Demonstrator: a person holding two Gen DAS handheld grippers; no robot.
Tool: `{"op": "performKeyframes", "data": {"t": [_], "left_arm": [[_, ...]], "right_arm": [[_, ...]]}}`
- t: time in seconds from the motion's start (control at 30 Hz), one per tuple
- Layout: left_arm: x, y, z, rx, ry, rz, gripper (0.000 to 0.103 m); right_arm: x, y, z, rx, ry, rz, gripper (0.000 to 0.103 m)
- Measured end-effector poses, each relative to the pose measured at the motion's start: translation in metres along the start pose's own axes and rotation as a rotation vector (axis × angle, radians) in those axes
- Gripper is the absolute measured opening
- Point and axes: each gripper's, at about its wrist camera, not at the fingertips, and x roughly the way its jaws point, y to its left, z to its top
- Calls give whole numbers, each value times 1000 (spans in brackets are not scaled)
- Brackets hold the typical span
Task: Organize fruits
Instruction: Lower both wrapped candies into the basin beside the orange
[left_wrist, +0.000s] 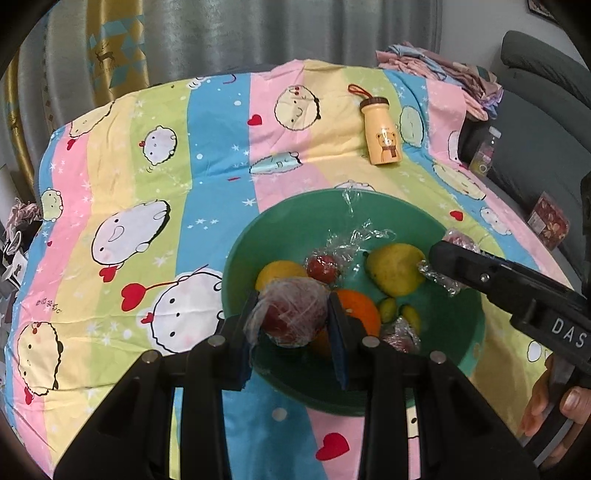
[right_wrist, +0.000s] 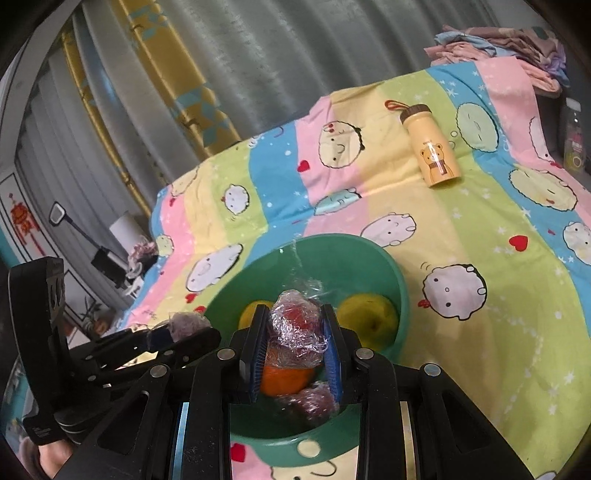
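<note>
Fruit wrapped in cling film is clamped in each gripper above the green bowl (left_wrist: 236, 258). One wrapped red fruit (left_wrist: 290, 315) is gripped between the narrowly parted fingers of the left gripper (left_wrist: 293, 325). Another wrapped red fruit (right_wrist: 295, 325) is pinched by the right gripper (right_wrist: 295, 343). A pear (left_wrist: 395, 267), an orange (left_wrist: 360, 310) and a lemon (left_wrist: 280, 271) are contained in the bowl on the cartoon-print cloth (left_wrist: 147, 166).

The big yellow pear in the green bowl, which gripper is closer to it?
Right. The right gripper, holding a wrapped fruit, hangs just beside the pear. The left gripper, holding another wrapped fruit, sits across the bowl, with the orange between.
</note>
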Motion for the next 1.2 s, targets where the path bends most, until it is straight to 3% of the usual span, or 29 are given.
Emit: {"op": "performKeyframes", "data": {"t": [0.6,1.2], "left_arm": [[37,6,11,-3,136,-36,34],[44,0,16,59,160,10,34]], "right_arm": [[22,-2,-1,-22,80,-60,29],[23,9,-2,-64,84,-84,29]]}}
